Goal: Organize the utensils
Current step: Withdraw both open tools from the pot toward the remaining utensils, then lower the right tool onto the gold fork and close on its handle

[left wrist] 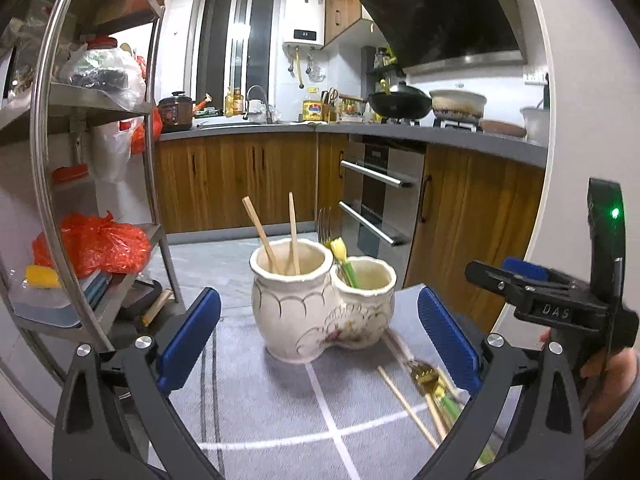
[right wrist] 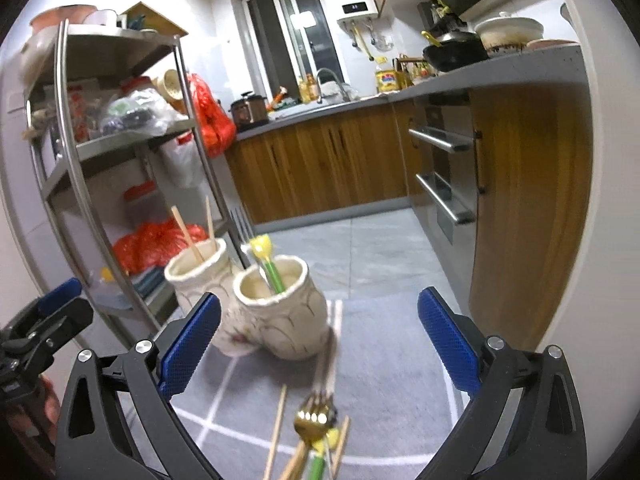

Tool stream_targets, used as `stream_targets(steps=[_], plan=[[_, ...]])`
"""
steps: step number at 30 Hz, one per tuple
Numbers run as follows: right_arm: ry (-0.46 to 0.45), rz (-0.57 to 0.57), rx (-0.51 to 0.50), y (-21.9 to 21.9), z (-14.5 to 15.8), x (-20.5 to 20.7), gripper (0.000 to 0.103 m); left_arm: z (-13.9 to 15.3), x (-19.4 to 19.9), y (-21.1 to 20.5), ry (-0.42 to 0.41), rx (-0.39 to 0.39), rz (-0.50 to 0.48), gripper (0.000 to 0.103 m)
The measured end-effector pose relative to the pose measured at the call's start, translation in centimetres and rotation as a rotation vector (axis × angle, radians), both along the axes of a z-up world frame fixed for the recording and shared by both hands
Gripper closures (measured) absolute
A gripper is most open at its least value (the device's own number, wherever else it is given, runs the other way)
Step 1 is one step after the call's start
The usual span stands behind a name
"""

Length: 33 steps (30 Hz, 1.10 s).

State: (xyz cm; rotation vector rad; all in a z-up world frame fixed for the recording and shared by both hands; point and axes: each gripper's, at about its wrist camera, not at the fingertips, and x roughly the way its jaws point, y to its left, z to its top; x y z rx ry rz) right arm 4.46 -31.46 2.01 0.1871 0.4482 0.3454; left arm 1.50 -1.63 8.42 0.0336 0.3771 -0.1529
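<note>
A steel shelving rack crowded with red plastic bags fills the left of the frame, wooden kitchen cabinets and an oven beyond. At centre, on a grey desk mat, stands a cream two-cup ceramic holder, chopsticks upright in its left cup, a green-handled fork in its right. Loose chopsticks and a gold fork lie at lower right. The left gripper and right gripper both stand spread, empty.
</note>
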Motion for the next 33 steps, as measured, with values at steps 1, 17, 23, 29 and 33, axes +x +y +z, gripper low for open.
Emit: stream_targets(steps=[1, 17, 23, 29, 33], plan=[[0.001, 0.000, -0.008, 0.0, -0.2, -0.1, 0.005, -0.2, -0.2, -0.2, 0.004, 0.010, -0.004, 0.006], [0.062, 0.045, -0.117, -0.9, -3.7, -3.2, 0.005, -4.8, -2.7, -1.2, 0.119, 0.071, -0.043, 0.006], [0.102, 0.084, -0.151, -0.2, -5.0, -4.0, 0.005, -6.8, -3.6, -0.7, 0.128, 0.119, -0.039, 0.006], [0.148, 0.138, -0.260, 2.0, -6.7, -4.2, 0.005, -8.4, -3.7, 0.1, 0.159, 0.101, -0.055, 0.006], [0.165, 0.153, -0.294, 3.2, -7.4, -3.8, 0.005, -9.2, -3.7, -0.1, 0.170, 0.094, -0.076, 0.006]])
